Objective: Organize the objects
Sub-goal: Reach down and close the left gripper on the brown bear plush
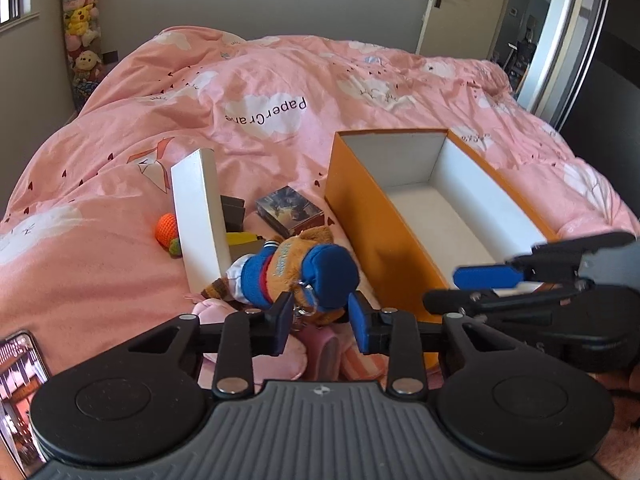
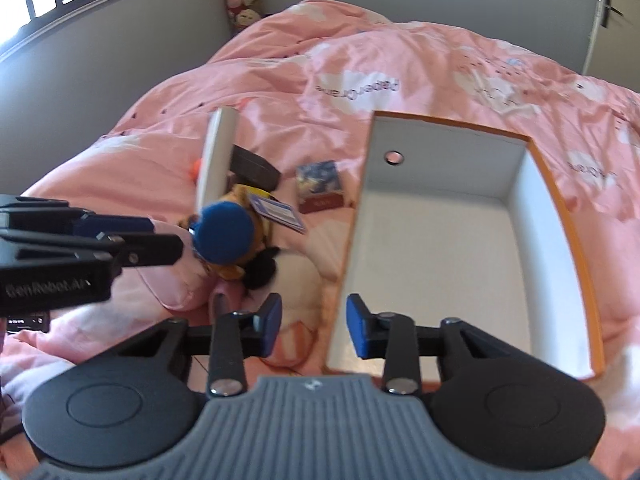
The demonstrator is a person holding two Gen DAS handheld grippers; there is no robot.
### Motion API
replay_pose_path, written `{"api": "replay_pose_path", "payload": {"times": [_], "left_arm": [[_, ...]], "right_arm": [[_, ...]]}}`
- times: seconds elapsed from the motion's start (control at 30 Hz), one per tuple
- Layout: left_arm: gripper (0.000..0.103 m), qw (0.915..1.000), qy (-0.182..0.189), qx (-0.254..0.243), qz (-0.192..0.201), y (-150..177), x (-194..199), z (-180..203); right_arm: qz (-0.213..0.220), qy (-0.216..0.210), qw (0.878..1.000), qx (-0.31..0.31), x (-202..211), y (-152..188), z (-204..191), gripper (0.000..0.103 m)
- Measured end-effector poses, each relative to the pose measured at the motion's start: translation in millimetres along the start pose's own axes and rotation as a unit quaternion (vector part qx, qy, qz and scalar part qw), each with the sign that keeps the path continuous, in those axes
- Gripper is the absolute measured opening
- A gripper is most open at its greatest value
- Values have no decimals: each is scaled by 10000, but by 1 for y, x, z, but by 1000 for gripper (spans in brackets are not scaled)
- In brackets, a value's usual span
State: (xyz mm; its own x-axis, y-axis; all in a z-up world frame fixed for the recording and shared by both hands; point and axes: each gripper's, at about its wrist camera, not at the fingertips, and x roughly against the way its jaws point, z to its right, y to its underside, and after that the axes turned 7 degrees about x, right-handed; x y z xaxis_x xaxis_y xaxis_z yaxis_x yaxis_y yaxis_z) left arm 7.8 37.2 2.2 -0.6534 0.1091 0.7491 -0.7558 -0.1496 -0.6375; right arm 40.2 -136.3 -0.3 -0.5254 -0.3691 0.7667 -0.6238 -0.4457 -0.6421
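While the left gripper (image 1: pixel 320 322) is sitting spread around the plush toy (image 1: pixel 296 276) near the bed's (image 1: pixel 120 200) front edge, not yet pinching, it is needing a squeeze on the blue cap. Just right, the orange box (image 1: pixel 400 216) is waiting; a white lid (image 1: pixel 200 216), card box (image 1: pixel 289 210) and orange ball (image 1: pixel 166 230) are crowding behind.

Seen from the right wrist, the right gripper (image 2: pixel 314 330) is hanging released, straddling the orange box's near wall.
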Motion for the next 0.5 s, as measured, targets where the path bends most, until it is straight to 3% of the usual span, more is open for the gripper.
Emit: {"api": "replay_pose_path", "payload": {"times": [0.17, 0.3, 0.5], "left_arm": [[38, 9990, -36, -362, -240, 3, -17, -5], [43, 9967, -197, -644, -459, 7, -29, -8], [53, 9936, -392, -1035, -217, 1, -45, -11]], "right_arm": [[-110, -255, 9991, 321, -27, -14, -13, 30], [-170, -446, 9982, 377, -46, -21, -15, 20], [-69, -451, 9987, 237, -64, -40, -11, 17]]}}
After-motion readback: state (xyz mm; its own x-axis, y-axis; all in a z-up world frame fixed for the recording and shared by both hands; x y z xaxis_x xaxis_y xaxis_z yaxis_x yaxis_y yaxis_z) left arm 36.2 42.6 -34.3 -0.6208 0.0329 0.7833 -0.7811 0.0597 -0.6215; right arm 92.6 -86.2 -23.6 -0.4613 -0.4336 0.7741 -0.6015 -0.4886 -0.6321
